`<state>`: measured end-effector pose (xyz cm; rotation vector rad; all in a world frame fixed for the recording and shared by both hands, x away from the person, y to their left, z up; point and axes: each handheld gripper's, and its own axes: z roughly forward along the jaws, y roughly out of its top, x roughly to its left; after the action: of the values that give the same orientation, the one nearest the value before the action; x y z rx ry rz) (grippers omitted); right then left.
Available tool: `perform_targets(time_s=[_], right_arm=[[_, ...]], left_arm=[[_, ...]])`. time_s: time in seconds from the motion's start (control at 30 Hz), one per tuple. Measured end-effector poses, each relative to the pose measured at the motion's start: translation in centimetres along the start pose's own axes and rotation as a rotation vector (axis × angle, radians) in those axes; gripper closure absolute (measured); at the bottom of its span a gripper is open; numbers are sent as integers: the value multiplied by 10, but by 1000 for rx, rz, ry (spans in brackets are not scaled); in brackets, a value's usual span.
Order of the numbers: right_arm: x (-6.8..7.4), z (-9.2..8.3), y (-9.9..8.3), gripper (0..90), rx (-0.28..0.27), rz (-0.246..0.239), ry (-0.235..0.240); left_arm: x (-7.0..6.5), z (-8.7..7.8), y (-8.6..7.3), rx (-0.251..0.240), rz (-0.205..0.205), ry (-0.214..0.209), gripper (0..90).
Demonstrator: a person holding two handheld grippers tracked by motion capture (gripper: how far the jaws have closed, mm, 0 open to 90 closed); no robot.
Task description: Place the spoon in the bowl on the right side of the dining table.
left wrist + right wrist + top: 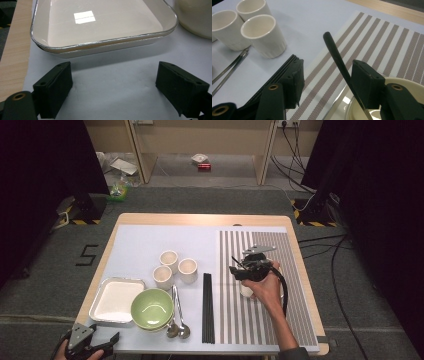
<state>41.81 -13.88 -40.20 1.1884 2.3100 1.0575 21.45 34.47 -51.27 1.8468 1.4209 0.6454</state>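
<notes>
Hovering over the striped mat, jaws spread around a dark handle.

Right of centre in the high view, the right tool (pixel 239 270) hangs above the striped placemat (pixel 300 320), over a pale bowl (pixel 409 86) that shows at the lower right of the right gripper view. A thin dark handle (pixel 334 53) (a spoon's, probably; its far end is hidden) rises from that bowl and slants toward the upper left of that frame, passing between the open jaws, close to the right-hand one, which I judge is not yet pinching it. The left tool (pixel 115 95), also spread and empty, sits at the lower left of the desk (pixel 200 219), just short of the white tray (pixel 45 47). So the right hand is nearer by far; closing across the handle's slanted long axis seems the likely next move.
</notes>
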Motion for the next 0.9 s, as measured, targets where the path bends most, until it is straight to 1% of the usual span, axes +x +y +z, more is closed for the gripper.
perform_targets(time_s=[0.03,0.1,0.2,0.23,0.33,0.4,0.5,0.53,0.57,0.63,0.73,0.83,0.9], right_arm=[[0,-1,0,442,2,9,-4],[-3,0,0,434,-2,11,-14],[-5,8,2,422,13,9,-22],[-5,8,2,422,13,9,-22],[-3,14,5,423,24,9,-18],[-2,19,5,438,37,5,-6],[-1,19,5,449,45,0,5],[-1,18,4,458,49,-9,10],[1,16,4,466,52,-6,19],[3,12,2,476,48,-13,43],[7,4,-2,487,49,-39,76],[11,-3,-7,487,58,-60,99],[12,-7,-11,488,53,-67,110]], left_arm=[[0,0,0,3,1,2,126],[0,0,0,3,1,2,126],[0,0,0,2,1,2,126],[0,0,0,2,1,2,126],[0,0,0,0,0,0,126],[0,0,0,0,0,0,126],[0,0,0,-1,0,0,126],[0,0,0,-1,0,0,126],[0,0,0,0,0,0,126],[0,0,0,0,0,0,126],[0,0,0,0,0,0,126],[0,0,0,0,0,1,126],[0,0,0,2,1,1,126]])
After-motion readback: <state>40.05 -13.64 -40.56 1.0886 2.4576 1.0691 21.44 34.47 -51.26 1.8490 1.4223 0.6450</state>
